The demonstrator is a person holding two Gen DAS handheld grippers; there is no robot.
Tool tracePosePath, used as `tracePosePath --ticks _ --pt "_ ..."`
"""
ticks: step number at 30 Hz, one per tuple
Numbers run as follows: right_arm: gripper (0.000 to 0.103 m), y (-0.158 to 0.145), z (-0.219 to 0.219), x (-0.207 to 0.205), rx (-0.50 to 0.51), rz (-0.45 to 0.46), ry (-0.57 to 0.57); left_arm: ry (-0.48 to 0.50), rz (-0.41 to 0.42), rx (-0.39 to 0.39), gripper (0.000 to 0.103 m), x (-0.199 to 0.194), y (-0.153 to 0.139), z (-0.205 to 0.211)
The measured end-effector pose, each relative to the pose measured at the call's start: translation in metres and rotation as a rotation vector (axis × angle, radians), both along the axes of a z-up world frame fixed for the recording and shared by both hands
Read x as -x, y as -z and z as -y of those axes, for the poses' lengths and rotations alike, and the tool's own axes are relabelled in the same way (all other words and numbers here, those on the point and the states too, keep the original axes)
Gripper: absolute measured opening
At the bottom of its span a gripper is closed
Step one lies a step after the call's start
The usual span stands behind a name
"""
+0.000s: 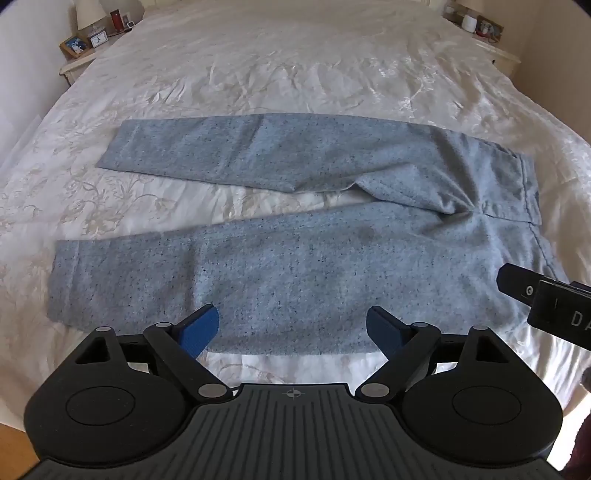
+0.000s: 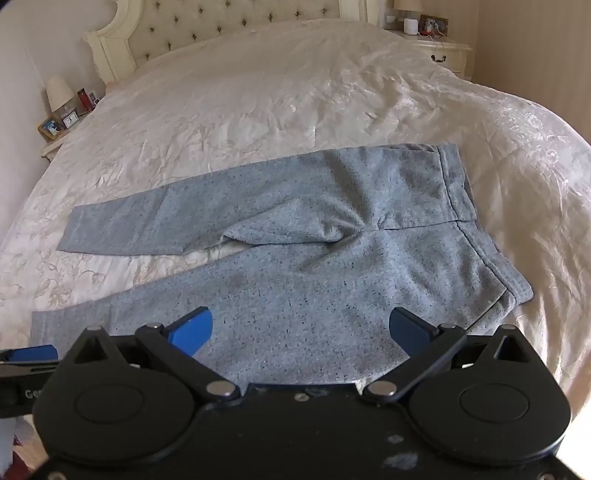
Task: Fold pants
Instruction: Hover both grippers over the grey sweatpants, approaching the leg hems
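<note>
pants (image 1: 295,236): grey speckled, spread flat on the bedspread (image 1: 277,62), not yet folded; waistband (image 2: 458,184) to the right, both legs running left with a gap between them
near leg (image 1: 177,280): lies closest to both grippers; far leg (image 1: 207,151) beyond it, toward the headboard (image 2: 229,26)
left gripper (image 1: 291,328): fingers spread wide, holding nothing, hovering over the near edge of the near leg
right gripper (image 2: 301,328): fingers wide apart, empty, above the near leg's thigh, on the waistband side of the left gripper
step: likely first fold, near leg over far leg
how: pinch the near edge in two places, one by the cuff, one by the waistband; lift together, carry across evenly, line up edges with the far leg
risk: bunching at the crotch crease (image 2: 354,229)
containers: none seen; nightstand (image 2: 443,51) beyond the waistband holds small items, too small to tell
</note>
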State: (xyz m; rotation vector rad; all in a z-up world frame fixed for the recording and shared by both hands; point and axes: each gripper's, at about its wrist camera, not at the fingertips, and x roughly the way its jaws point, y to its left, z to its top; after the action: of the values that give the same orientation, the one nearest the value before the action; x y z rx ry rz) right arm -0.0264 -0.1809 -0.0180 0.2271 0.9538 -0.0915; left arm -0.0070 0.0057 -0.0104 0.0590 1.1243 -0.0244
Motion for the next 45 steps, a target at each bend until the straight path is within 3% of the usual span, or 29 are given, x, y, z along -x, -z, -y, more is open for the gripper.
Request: tracePosePath --ticks 34,39,45 --pt "0.103 -0.005 -0.001 -0.001 -0.034 0.041 -0.05 -0.017 -0.023 -0.055 0.087 0.008 0.003 -0.002" --pt "0.103 -0.008 -0.006 0.002 -0.008 0.095 -0.071 -0.033 -0.006 -0.06 0.087 0.008 -0.003 -0.008" --pt "0.103 -0.017 -0.012 0.001 -0.004 0.177 -0.108 -0.045 0.073 -0.07 0.087 0.006 -0.017 -0.014"
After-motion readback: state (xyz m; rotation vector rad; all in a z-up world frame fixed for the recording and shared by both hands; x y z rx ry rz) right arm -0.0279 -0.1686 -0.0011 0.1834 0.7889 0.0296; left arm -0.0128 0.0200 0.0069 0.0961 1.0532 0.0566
